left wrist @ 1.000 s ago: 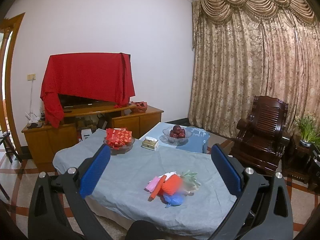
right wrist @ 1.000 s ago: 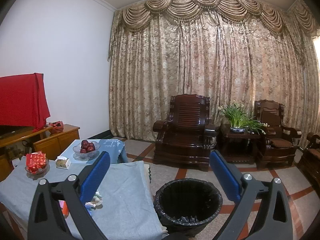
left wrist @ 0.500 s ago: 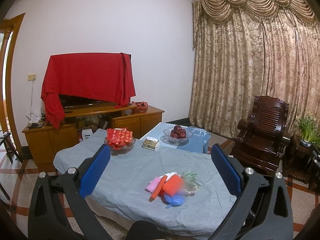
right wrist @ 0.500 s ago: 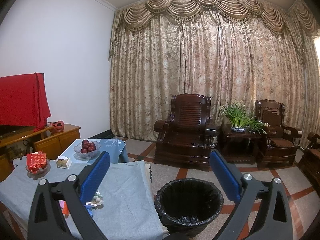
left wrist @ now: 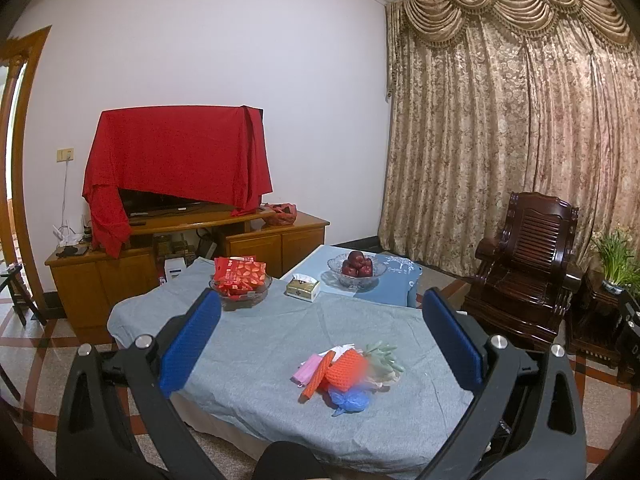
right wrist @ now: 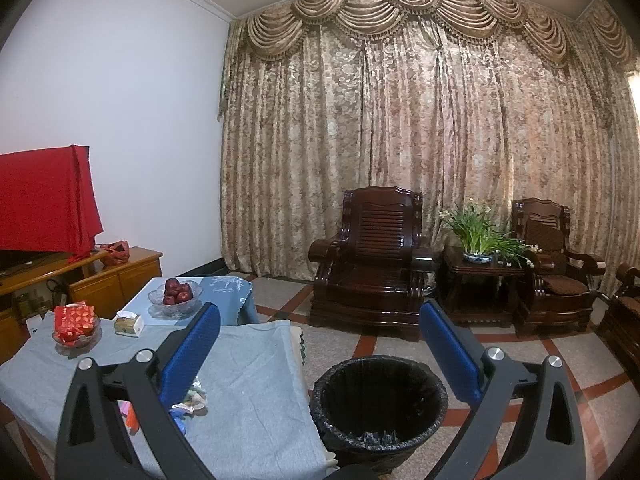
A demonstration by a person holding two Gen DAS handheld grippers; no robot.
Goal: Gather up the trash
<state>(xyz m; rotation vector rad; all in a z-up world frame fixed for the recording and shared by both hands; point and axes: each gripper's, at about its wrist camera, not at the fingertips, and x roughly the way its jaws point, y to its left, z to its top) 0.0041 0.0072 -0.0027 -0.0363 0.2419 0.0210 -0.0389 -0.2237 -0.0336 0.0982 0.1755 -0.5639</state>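
A small heap of trash point(left wrist: 347, 372) lies on the grey-clothed table point(left wrist: 256, 336): orange foam netting, a pink piece, a crumpled blue bag, pale green wrappers. My left gripper point(left wrist: 320, 332) hangs open above the table's near side, short of the heap, holding nothing. In the right wrist view only part of the heap point(right wrist: 191, 400) shows, behind the left finger. A black-lined bin point(right wrist: 378, 404) stands on the floor just right of the table. My right gripper point(right wrist: 320, 344) is open and empty, held above the bin and the table's edge.
The table's far end holds a glass bowl of red packets point(left wrist: 240, 280), a tissue box point(left wrist: 303, 288) and a bowl of red apples point(left wrist: 357, 268). A dark wooden armchair point(right wrist: 370, 256), a plant stand point(right wrist: 480, 268) and a TV cabinet point(left wrist: 180, 256) ring the tiled floor.
Both views have shifted only slightly; the table and bin sit almost where they were. Both grippers stay open and empty.
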